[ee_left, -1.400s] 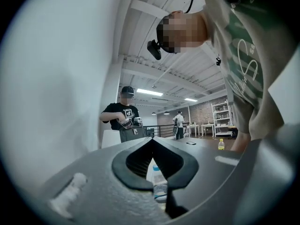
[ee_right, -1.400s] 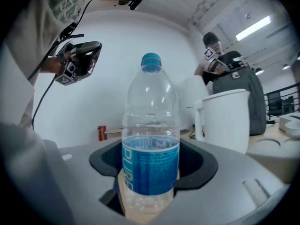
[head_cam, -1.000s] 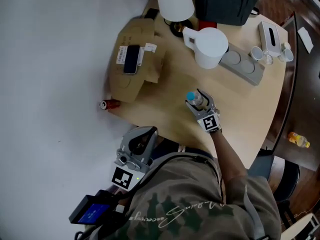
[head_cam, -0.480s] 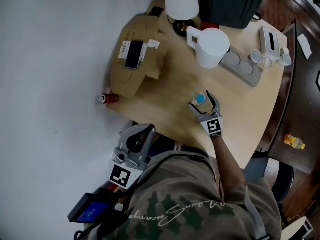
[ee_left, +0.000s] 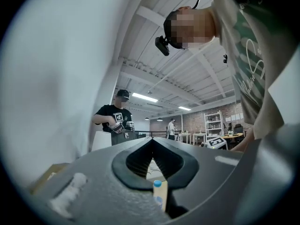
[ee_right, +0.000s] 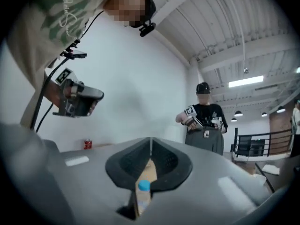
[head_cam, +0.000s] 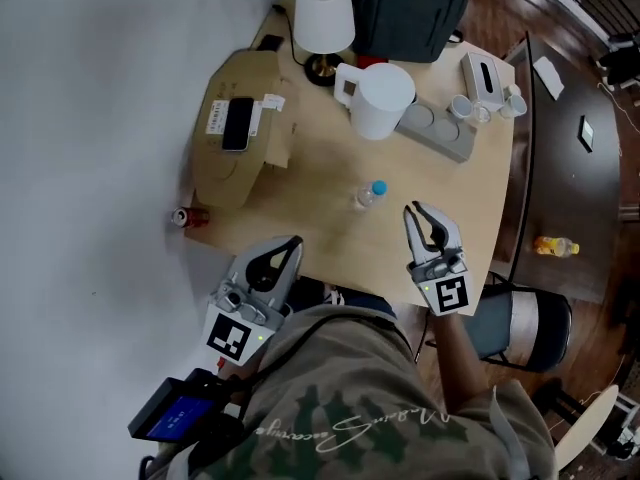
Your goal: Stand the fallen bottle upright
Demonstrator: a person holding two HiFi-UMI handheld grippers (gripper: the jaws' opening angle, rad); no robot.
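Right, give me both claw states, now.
Left claw: closed, empty.
Right claw: closing, nothing in it; the water bottle stands apart, upright.

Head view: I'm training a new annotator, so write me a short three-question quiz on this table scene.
1. True or false: the small clear plastic bottle lies on its side on the pale wooden table.
2. Its cap is: A red, B blue, C white.
3. Which stands nearer the bottle, the white plastic jug or the white lampshade?
Key: 1 false; 2 B; 3 the jug.
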